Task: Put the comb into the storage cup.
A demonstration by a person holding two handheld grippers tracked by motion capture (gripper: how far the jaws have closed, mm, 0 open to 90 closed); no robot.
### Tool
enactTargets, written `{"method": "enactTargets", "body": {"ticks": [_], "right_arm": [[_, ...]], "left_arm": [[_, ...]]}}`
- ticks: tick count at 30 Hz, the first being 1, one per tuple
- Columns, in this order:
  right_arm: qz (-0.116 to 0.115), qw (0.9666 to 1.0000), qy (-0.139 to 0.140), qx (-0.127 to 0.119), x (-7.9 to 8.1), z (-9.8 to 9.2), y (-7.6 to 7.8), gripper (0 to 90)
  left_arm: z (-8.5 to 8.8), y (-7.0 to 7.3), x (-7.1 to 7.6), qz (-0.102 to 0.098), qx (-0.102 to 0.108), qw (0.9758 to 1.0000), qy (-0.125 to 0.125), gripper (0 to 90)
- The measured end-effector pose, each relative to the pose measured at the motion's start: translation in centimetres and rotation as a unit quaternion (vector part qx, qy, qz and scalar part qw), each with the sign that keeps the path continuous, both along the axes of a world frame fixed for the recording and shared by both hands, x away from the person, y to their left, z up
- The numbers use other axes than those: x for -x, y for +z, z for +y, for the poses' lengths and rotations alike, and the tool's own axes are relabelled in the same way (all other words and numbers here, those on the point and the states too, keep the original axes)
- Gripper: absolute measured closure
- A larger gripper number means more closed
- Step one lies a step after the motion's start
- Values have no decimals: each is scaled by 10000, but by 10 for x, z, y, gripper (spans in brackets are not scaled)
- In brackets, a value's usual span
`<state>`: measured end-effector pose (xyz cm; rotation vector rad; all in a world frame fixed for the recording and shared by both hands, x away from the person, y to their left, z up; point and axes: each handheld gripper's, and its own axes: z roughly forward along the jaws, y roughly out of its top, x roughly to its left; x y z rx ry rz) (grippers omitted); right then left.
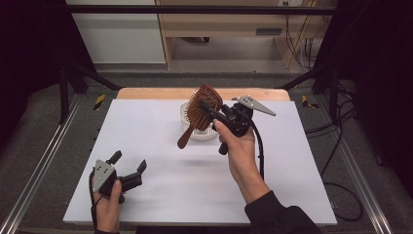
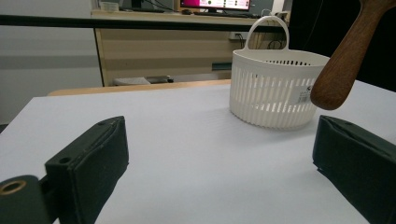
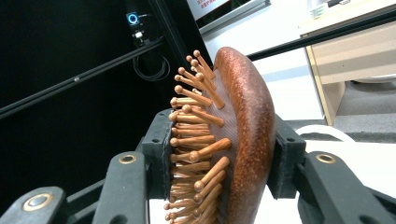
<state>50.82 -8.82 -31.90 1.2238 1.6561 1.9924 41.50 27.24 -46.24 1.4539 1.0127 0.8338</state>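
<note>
A brown wooden hairbrush (image 1: 198,112) with wooden pins hangs in the air above a white slotted basket (image 1: 187,114) at the back middle of the white table. My right gripper (image 1: 208,108) is shut on the brush head (image 3: 233,140), one pad on the pins and one on the smooth back. The handle (image 2: 343,60) points down toward the near left, outside the basket (image 2: 273,88). At the near left, my left gripper (image 1: 129,163) rests low over the table, open with nothing between its fingers (image 2: 88,163).
The basket has a thin loop handle (image 2: 266,28) and looks empty from the side. A wooden shelf unit (image 1: 219,24) and cables stand beyond the table's far edge. Dark frame bars run along both sides.
</note>
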Motion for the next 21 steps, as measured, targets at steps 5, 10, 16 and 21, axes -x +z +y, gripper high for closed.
{"method": "enactTargets", "body": {"ticks": [5,10,16,21], "right_arm": [[1,10000,-18,-14,-1,0,2,522],[17,10000,-48,4,-4,1,5,522],[19,10000,-89,-25,-12,4,9,521],[-45,9999,-160,-17,-18,8,18,521]], "left_arm": [[-1,-1,0,-5,9,10000,10,38],[-2,-1,0,2,-7,10000,1,38],[-3,-1,-1,-19,-56,10000,3,38],[-4,-2,-1,-23,-43,10000,14,38]]}}
